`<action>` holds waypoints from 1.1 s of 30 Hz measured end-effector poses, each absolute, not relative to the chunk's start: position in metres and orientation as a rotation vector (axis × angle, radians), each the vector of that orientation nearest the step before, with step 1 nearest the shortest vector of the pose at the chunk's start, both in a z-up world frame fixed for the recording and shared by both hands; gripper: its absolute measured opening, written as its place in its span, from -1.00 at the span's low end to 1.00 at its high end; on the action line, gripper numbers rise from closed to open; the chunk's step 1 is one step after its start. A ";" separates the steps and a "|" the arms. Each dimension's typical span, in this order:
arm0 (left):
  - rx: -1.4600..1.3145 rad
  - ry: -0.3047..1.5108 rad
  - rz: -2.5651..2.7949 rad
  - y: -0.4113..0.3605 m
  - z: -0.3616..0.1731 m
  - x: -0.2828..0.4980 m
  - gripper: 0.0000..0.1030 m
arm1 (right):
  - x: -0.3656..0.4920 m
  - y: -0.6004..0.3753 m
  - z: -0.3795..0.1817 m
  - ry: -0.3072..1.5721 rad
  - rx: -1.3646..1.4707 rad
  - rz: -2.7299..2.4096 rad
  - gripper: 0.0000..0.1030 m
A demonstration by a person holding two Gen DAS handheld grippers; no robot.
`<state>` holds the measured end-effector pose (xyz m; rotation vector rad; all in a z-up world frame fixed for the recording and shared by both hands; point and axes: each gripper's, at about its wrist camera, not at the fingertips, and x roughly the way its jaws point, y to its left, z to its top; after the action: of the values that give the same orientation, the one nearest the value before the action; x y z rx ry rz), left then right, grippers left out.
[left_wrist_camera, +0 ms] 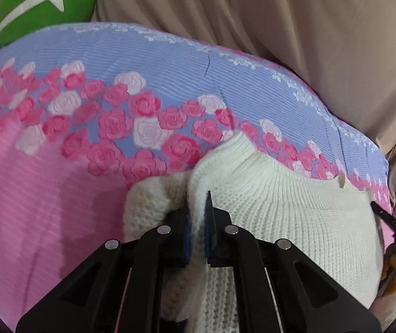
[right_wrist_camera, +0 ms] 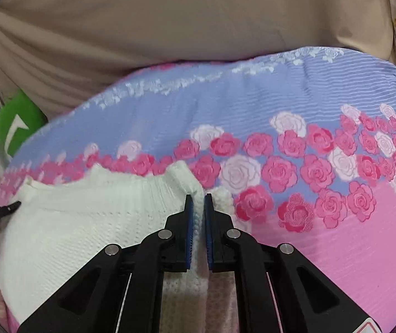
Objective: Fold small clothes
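A small cream knitted sweater (left_wrist_camera: 286, 216) lies on a bed sheet (left_wrist_camera: 45, 194) printed pink and blue with roses. My left gripper (left_wrist_camera: 197, 213) is shut on a fold of the knit at the sweater's left shoulder, beside the ribbed collar (left_wrist_camera: 242, 152). In the right wrist view the sweater (right_wrist_camera: 73, 227) fills the lower left. My right gripper (right_wrist_camera: 198, 208) is shut on the knit at the sweater's right shoulder edge. The other gripper's black tip shows at the far edge of each view (left_wrist_camera: 386, 216) (right_wrist_camera: 1, 211).
A beige cloth (left_wrist_camera: 281, 22) hangs behind the bed and shows in the right wrist view too (right_wrist_camera: 170, 14). A green cushion (left_wrist_camera: 45, 2) lies at the back left corner (right_wrist_camera: 17, 122). The rose sheet (right_wrist_camera: 350, 249) spreads to the right of the sweater.
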<state>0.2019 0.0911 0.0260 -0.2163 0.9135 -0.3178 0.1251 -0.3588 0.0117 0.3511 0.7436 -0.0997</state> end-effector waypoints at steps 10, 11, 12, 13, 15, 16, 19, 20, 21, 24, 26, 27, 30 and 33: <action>-0.105 0.711 -0.353 0.071 0.092 0.088 -0.08 | 0.037 -0.249 0.076 0.576 0.241 0.084 -0.64; -0.072 0.701 -0.398 0.059 0.094 0.074 -0.07 | 0.032 -0.223 0.072 0.588 0.223 0.152 -0.58; -0.038 0.698 -0.437 0.046 0.093 0.062 -0.07 | 0.029 -0.197 0.065 0.612 0.213 0.228 -0.55; -0.007 0.702 -0.468 0.034 0.090 0.051 -0.07 | 0.027 -0.177 0.057 0.635 0.209 0.287 -0.55; 0.060 0.735 -0.501 0.007 0.072 0.039 -0.07 | 0.024 -0.137 0.035 0.697 0.188 0.394 -0.55; 0.083 0.760 -0.497 0.001 0.061 0.036 -0.12 | 0.022 -0.125 0.025 0.724 0.165 0.403 -0.56; 0.096 0.827 -0.420 0.015 0.032 0.040 -0.15 | 0.016 -0.135 0.002 0.782 0.162 0.351 -0.66; 0.076 0.842 -0.401 0.029 0.026 0.040 -0.13 | 0.012 -0.147 -0.002 0.790 0.185 0.321 -0.76; 0.060 0.845 -0.388 0.043 0.024 0.040 -0.13 | 0.006 -0.166 -0.004 0.795 0.208 0.272 -0.77; 0.054 0.840 -0.320 0.081 0.020 0.032 -0.32 | -0.025 -0.238 -0.015 0.792 0.288 0.084 -0.86; 0.031 0.843 -0.327 0.100 0.019 0.025 -0.46 | -0.049 -0.284 -0.022 0.780 0.384 -0.003 -1.00; 0.020 0.855 -0.331 0.106 0.018 0.023 -0.48 | -0.060 -0.302 -0.025 0.768 0.426 -0.035 -1.00; 0.003 0.877 -0.322 0.109 0.018 0.015 -0.49 | -0.083 -0.330 -0.025 0.742 0.494 -0.093 -1.00; -0.060 0.865 -0.378 0.101 0.037 0.017 -0.49 | -0.072 -0.314 0.000 0.716 0.331 -0.209 -0.67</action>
<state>0.0169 0.1010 0.0368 -0.0598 0.8646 -0.3781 -0.0719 -0.3144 0.0001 0.3309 0.7161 -0.2088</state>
